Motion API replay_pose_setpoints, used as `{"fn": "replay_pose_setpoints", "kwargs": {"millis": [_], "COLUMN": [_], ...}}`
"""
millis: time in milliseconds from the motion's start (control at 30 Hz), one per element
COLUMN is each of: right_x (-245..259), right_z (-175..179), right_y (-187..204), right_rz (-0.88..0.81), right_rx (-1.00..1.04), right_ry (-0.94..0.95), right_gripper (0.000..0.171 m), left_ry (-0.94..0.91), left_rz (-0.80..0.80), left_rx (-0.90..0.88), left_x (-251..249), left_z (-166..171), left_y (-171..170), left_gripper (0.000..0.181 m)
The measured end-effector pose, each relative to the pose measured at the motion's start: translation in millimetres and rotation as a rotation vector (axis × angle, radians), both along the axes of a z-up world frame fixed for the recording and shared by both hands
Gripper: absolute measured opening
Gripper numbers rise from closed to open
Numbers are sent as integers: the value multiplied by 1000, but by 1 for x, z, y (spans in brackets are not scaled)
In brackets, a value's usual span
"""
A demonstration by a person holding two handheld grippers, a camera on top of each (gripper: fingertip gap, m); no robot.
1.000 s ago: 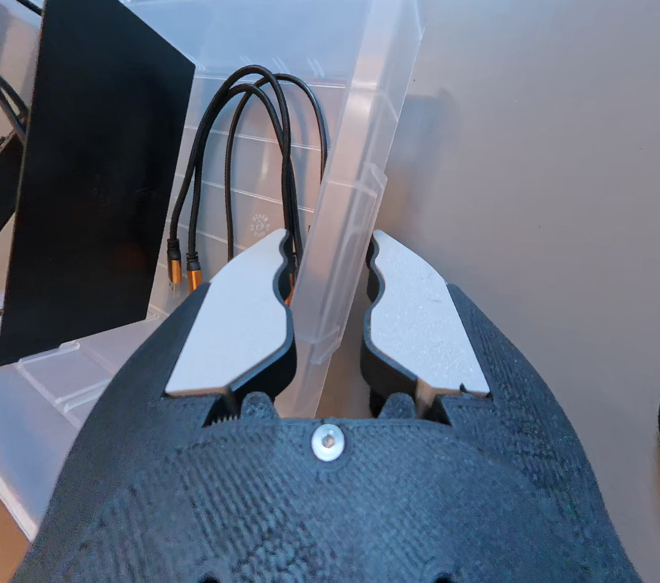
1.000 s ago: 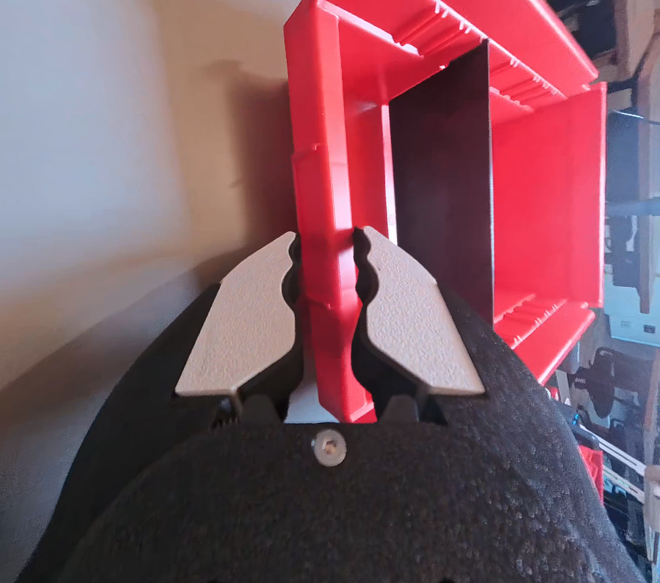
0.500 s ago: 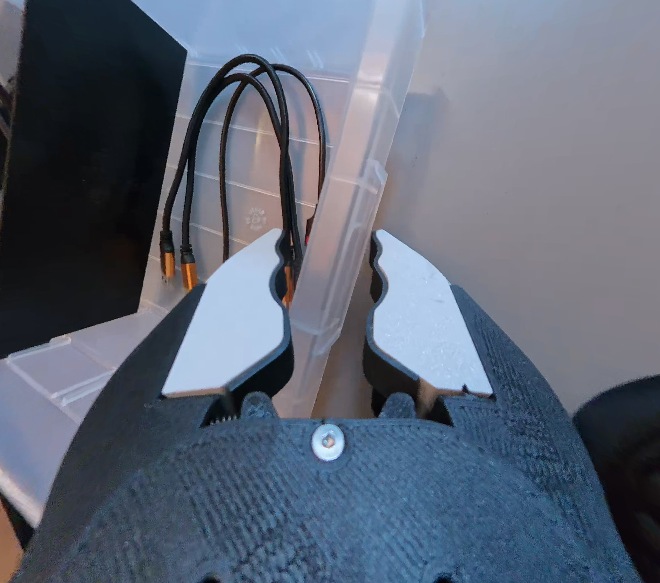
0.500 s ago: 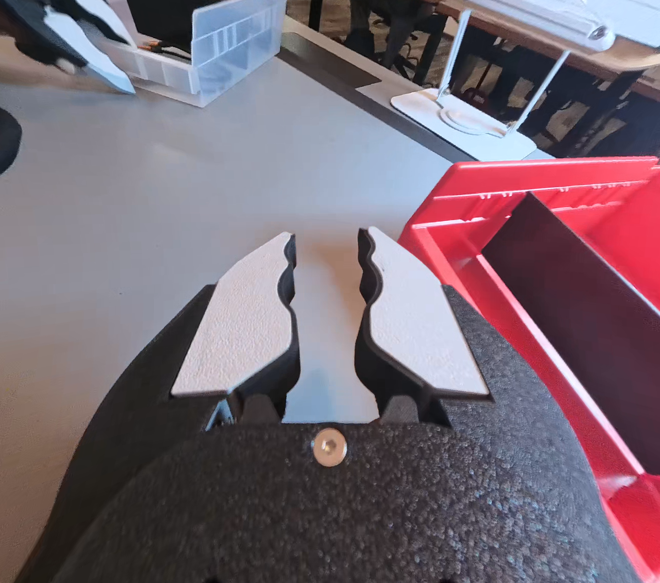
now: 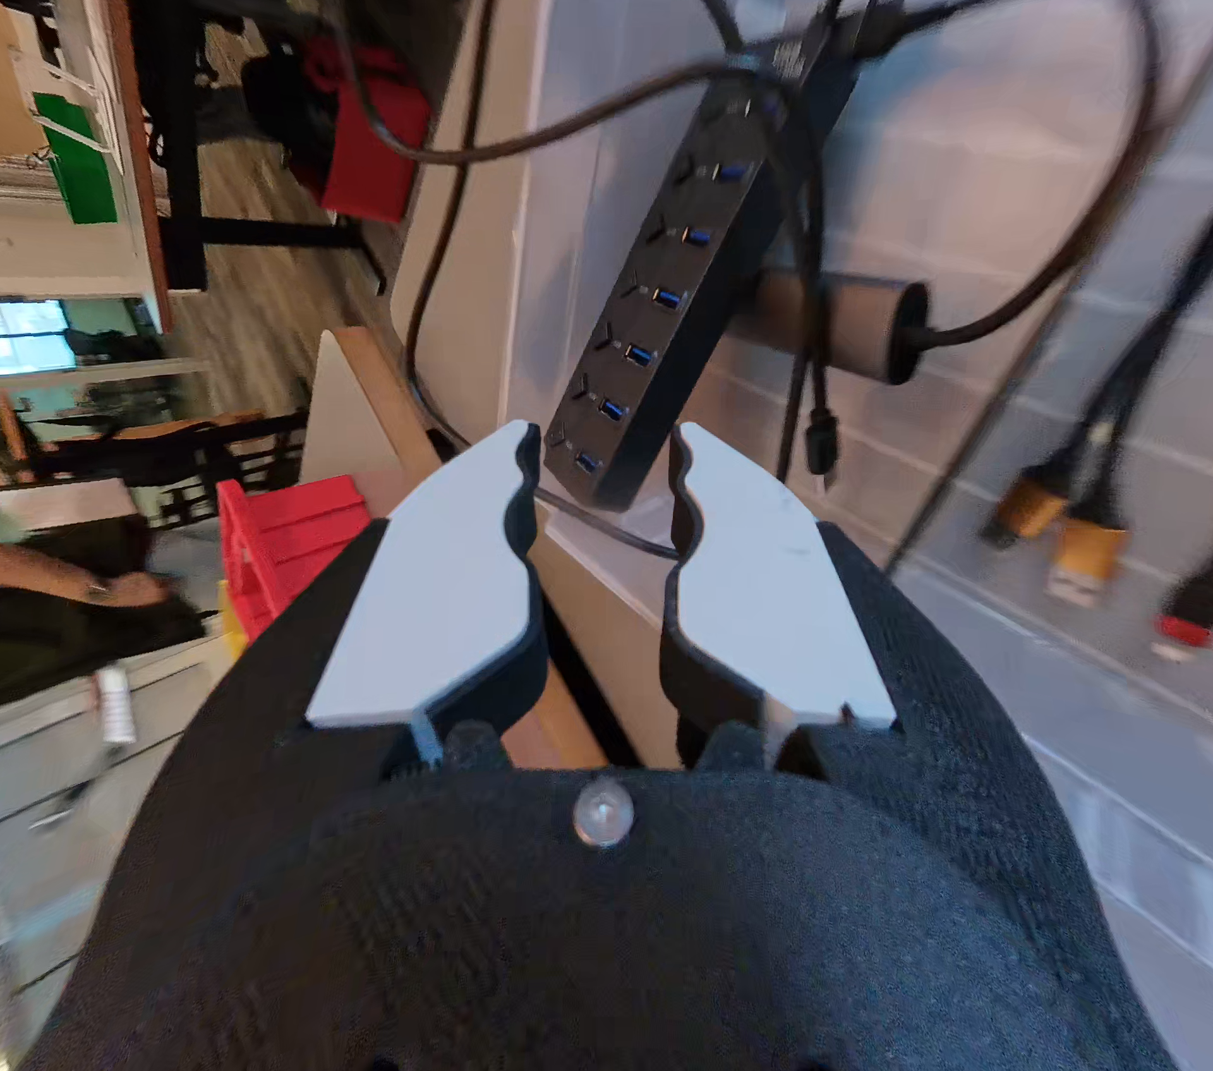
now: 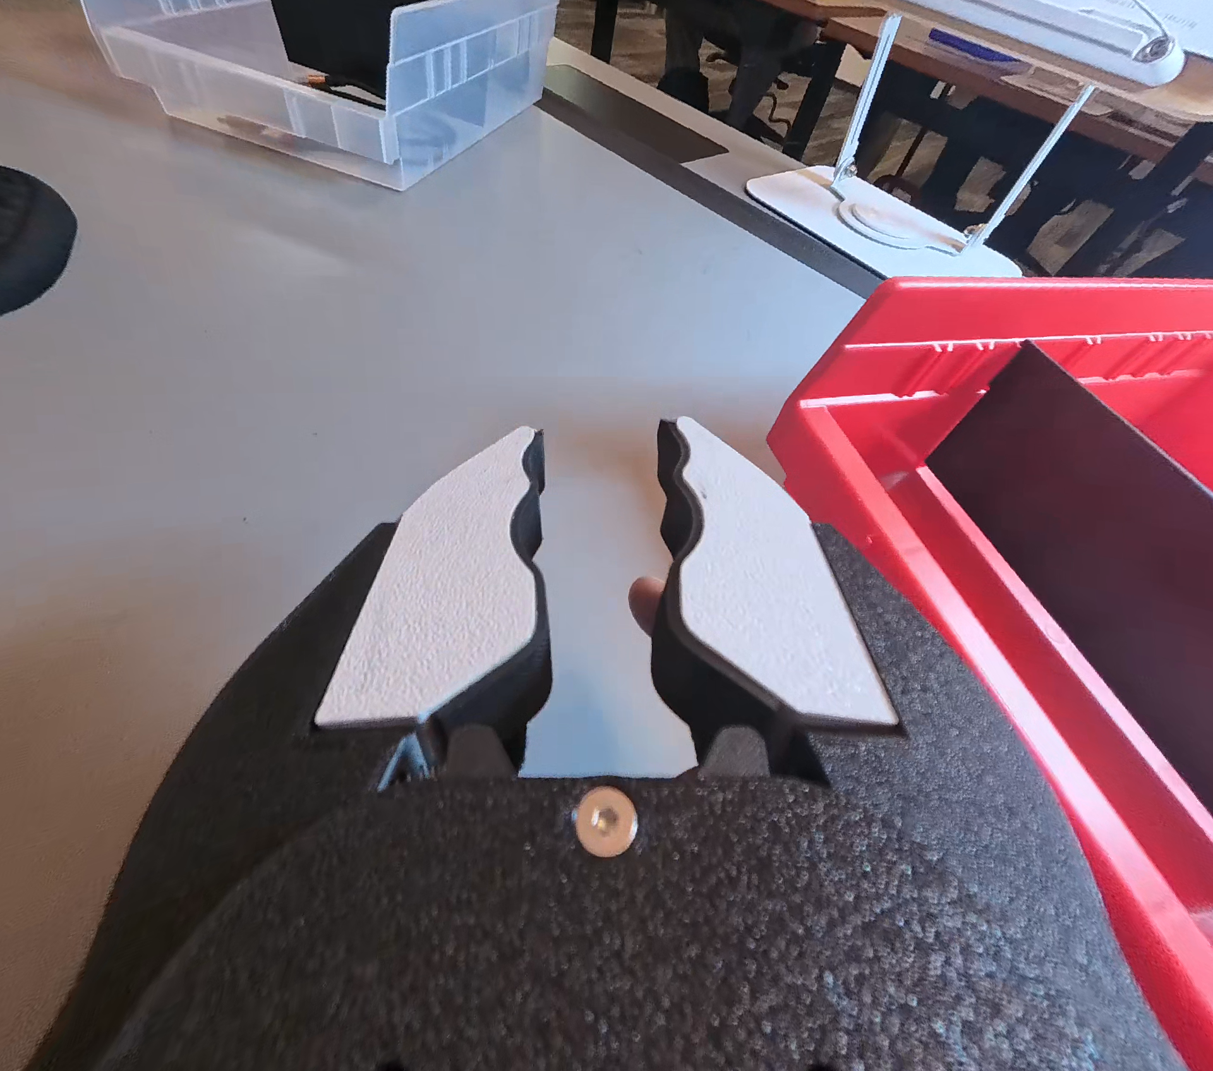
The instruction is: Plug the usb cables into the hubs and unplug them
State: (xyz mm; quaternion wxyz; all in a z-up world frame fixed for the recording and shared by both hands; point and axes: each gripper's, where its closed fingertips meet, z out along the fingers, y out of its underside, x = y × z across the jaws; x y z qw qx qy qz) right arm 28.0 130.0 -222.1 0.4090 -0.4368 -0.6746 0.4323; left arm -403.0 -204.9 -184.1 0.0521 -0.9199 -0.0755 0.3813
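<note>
Left tongs (image 5: pixel 600 452), parted and empty, hover at the near end of the black hub (image 5: pixel 682 291) inside the clear bin (image 5: pixel 1024 173); squaring up on the hub's sides before closing looks wise. Right tongs (image 6: pixel 600 448) idle, parted, over the counter (image 6: pixel 328 330).

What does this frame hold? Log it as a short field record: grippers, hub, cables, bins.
left gripper: open, empty, aimed at the near end of the hub
right gripper: open, empty, over the grey table
USB hub: black strip, blue ports showing no plugs, inside the clear bin
USB cables: orange-collared plugs loose, beyond a black divider
red bin: right of the right gripper, dark divider inside
plugging: not started
</note>
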Motion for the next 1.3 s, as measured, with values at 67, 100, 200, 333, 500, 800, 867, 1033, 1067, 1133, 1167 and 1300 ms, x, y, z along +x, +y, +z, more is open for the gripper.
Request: {"fn": "replay_pose_setpoints", "kwargs": {"millis": [67, 100, 200, 333, 500, 800, 867, 1033, 1067, 1133, 1167, 1300], "right_x": [0, -1, -3, -4, -4, 0, 0, -4, -5, -9, -10, -20], "right_z": [0, -1, -6, -12, -13, -6, -5, 8, 15, 30, 39, 78], "right_y": [1, 2, 5, 7, 5, -4, -7, -16, -18, -24, -28, -42], "right_rz": [-2, -4, -10, -11, -7, 14, 24, 46, 51, 64, 72, 104], "right_rx": [-1, -2, -12, -7, 19, 46, 45, 37, 42, 60, 66, 37], "right_ry": [3, 0, -19, -37, -37, -10, -5, 20, 34, 69, 89, 173], "right_gripper": [33, 33, 32, 31, 27, 25, 25, 25, 25, 25, 25, 24], "left_ry": [-32, -39, -38, -2, 113, 346, 392, 495, 518, 558, 581, 651], "left_rz": [-4, -10, -28, -86, -170, -208, -212, -220, -226, -236, -244, -303], "left_rx": [-130, -183, -315, -442, -436, -392, -369, -263, -227, -151, -117, 54], "left_x": [-14, -20, -34, -40, -35, 4, 18, 51, 58, 71, 79, 114], "left_z": [-24, -35, -55, -57, -10, 108, 130, 182, 193, 217, 228, 269], "left_y": [-3, -4, -5, -4, 2, -23, -28, -32, -30, -25, -21, 7], "left_gripper": [42, 44, 46, 35, 27, 27, 26, 26, 26, 26, 26, 26]}}
